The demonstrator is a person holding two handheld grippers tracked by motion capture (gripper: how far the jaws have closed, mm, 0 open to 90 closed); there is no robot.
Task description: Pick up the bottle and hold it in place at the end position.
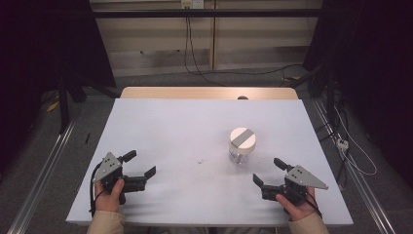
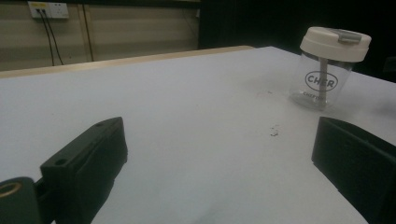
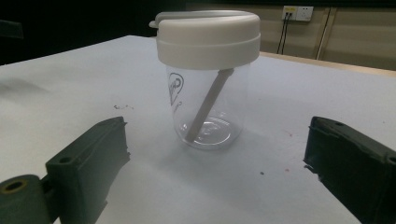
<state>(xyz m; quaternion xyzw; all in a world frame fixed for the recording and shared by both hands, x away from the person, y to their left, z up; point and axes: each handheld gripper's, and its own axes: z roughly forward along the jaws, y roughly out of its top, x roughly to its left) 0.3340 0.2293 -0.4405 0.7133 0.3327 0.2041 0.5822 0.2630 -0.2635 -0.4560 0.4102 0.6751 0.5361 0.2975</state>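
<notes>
A clear plastic jar (image 1: 241, 146) with a white lid and a grey strip across the top stands upright on the white table (image 1: 185, 126), right of centre. The jar (image 3: 208, 79) shows a slanted stick inside it and looks otherwise empty. My right gripper (image 1: 269, 173) rests near the front right edge, open, a short way in front of the jar with nothing between its jaws. My left gripper (image 1: 140, 164) sits at the front left, open and holding nothing; the jar (image 2: 329, 67) stands far off to its right.
Small dark specks (image 1: 201, 161) lie on the table left of the jar. Behind the table's wooden far edge (image 1: 209, 92) cables run across the floor. Metal rails (image 1: 41, 180) flank the table on both sides.
</notes>
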